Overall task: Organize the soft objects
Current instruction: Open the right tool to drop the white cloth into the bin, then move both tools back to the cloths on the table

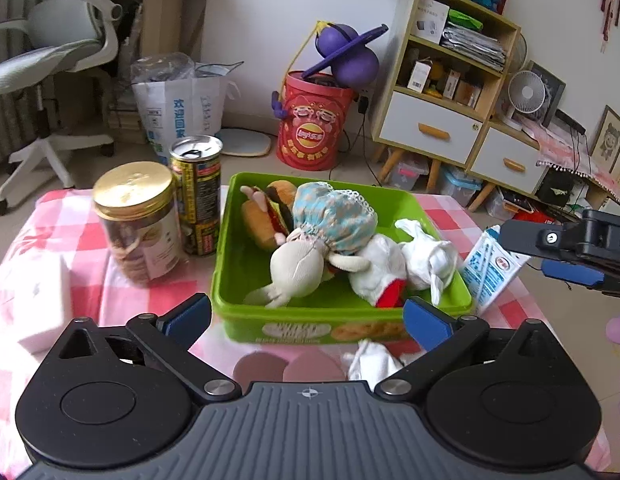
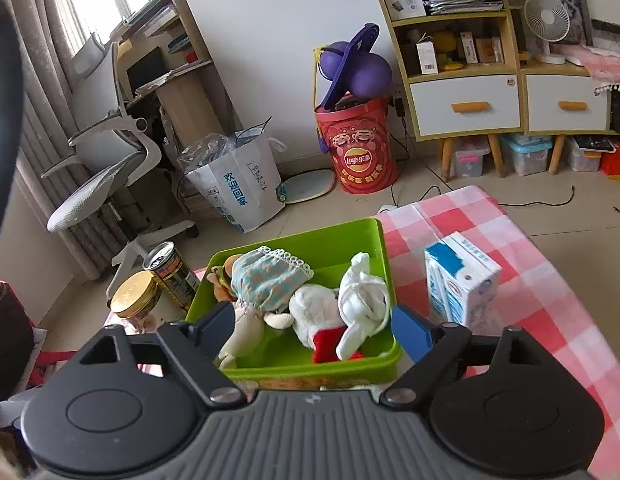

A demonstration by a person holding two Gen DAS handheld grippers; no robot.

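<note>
Green bin (image 1: 238, 264) at frame centre in the left wrist view, resting on the bench (image 1: 70, 240) under a pink-and-white checked cloth. Inside it lie a burger plush (image 1: 270, 208), a rabbit doll (image 1: 306, 256) in a blue flowered dress, a white plush with red trim (image 1: 380, 270) and a knotted white cloth (image 1: 426, 260), all touching one another. A second white cloth (image 1: 370, 360) lies on the bench just in front of the bin's near wall, at lower centre. Left of the bin stand a gold-lidded cookie jar (image 1: 138, 220) and an opened drink can (image 1: 196, 196), touching each other; a milk carton (image 1: 490, 268) stands just beside the bin's right wall. The left gripper (image 1: 308, 318) hangs before the near wall, its blue-padded fingers (image 1: 188, 316) spread wide and holding nothing. The right gripper (image 2: 314, 326), seen in its own view at lower centre over the bin's near edge, likewise has its fingers wide apart and empty.
</note>
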